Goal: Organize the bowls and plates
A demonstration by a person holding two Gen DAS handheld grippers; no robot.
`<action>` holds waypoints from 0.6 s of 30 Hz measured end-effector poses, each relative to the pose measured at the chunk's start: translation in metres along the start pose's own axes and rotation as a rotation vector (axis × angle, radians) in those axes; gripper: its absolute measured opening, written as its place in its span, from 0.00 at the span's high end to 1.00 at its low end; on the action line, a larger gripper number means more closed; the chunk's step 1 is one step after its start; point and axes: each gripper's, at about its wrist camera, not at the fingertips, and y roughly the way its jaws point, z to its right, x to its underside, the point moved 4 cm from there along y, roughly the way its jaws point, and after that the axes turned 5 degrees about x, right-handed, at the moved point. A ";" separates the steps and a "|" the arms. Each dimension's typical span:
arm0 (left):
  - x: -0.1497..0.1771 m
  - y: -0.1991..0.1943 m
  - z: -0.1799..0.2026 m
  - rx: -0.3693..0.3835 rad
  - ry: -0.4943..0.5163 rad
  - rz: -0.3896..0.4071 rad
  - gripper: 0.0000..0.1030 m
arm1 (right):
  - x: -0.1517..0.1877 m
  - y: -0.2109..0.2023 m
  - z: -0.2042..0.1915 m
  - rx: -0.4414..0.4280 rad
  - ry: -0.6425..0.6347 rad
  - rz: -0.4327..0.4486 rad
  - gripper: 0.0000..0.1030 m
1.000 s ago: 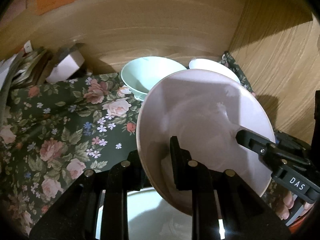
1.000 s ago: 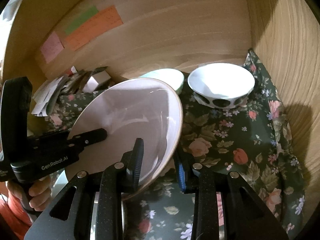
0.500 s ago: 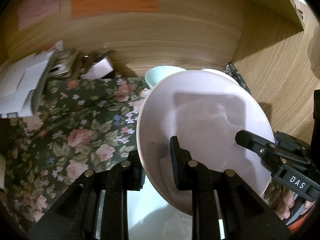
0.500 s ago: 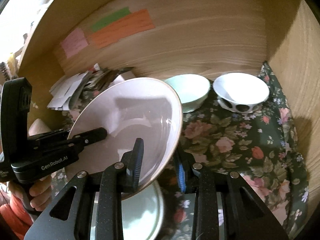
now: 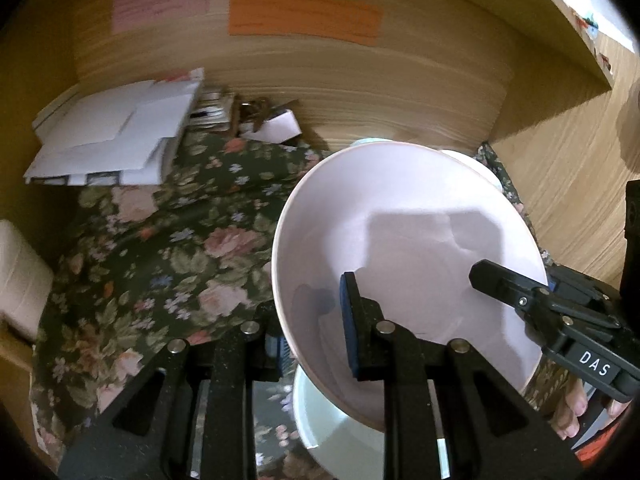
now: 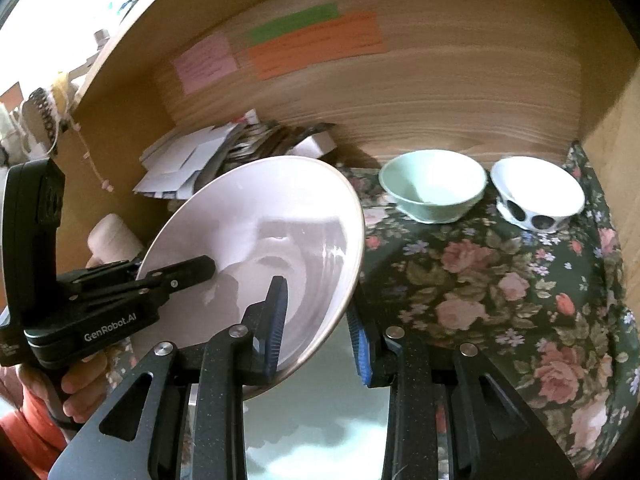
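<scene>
A pale pink plate [image 5: 408,248] is held tilted above the floral cloth, and it shows in the right wrist view [image 6: 260,240] too. My left gripper [image 5: 316,320] is shut on its near-left rim. My right gripper [image 6: 316,320] straddles its right rim with a gap on the outer side; its grip is unclear. A pale green plate [image 5: 340,432] lies flat beneath, also visible in the right wrist view [image 6: 320,408]. A mint green bowl [image 6: 432,184] and a white bowl with dark ovals [image 6: 536,192] stand at the back right.
The floral cloth [image 5: 152,264] covers a wooden alcove with side walls. A heap of papers and envelopes [image 5: 116,132] lies at the back left. Coloured notes [image 5: 304,16] are stuck on the back wall. A cream block [image 5: 20,276] sits at the left edge.
Both grippers have lifted the pink plate up and back from the shelf's rear. The green plate beneath has come into fuller view, and the two bowls look farther away.
</scene>
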 end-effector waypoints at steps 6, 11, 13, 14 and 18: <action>0.011 -0.019 -0.023 -0.024 -0.025 0.018 0.80 | 0.004 0.004 -0.023 -0.025 -0.028 -0.007 0.74; 0.020 -0.030 -0.043 -0.046 -0.053 0.022 0.80 | 0.008 0.010 -0.044 -0.048 -0.053 -0.022 0.74; 0.024 -0.033 -0.051 -0.055 -0.067 0.021 0.80 | 0.011 0.014 -0.053 -0.056 -0.065 -0.030 0.74; 0.026 -0.035 -0.055 -0.059 -0.074 0.020 0.80 | 0.012 0.015 -0.056 -0.059 -0.068 -0.033 0.74; 0.034 -0.040 -0.069 -0.075 -0.097 0.013 0.80 | 0.017 0.021 -0.071 -0.075 -0.088 -0.049 0.74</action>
